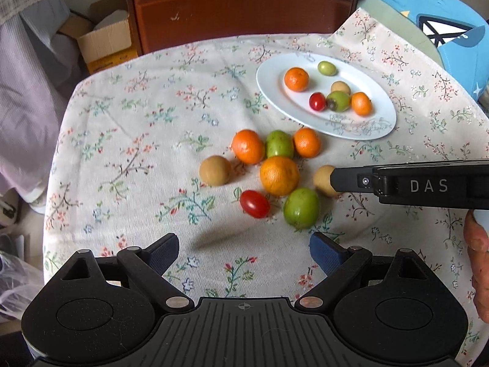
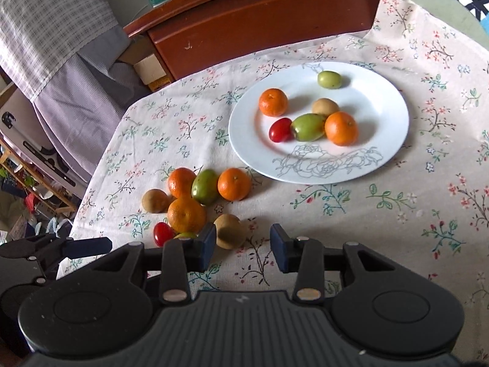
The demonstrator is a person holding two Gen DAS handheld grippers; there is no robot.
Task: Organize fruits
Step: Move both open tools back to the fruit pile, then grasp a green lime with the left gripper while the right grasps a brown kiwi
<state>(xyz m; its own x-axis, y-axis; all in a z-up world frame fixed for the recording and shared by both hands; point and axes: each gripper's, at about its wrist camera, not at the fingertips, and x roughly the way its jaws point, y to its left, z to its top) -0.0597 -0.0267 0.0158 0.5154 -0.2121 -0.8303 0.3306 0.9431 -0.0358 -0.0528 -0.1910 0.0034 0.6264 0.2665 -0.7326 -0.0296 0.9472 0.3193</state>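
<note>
Several loose fruits lie in a cluster on the floral tablecloth (image 1: 137, 140): oranges (image 1: 278, 175), green fruits (image 1: 301, 207), a red tomato (image 1: 254, 203) and brown fruits (image 1: 215, 170). A white plate (image 2: 366, 98) behind them holds several more. My left gripper (image 1: 244, 250) is open wide just short of the cluster, with nothing between its fingers. My right gripper (image 2: 243, 249) is partly open. One brown fruit (image 2: 229, 231) sits just ahead of its tips, close to the left finger (image 2: 204, 246), with a gap to the right one. In the left wrist view that gripper (image 1: 336, 180) reaches in from the right.
A brown wooden cabinet (image 1: 238, 9) stands beyond the table's far edge, with a cardboard box (image 1: 104, 42) and hanging clothes (image 2: 61, 30) to its left. A blue object (image 1: 443, 24) sits at the back right. A person's hand (image 1: 476, 263) shows at the right edge.
</note>
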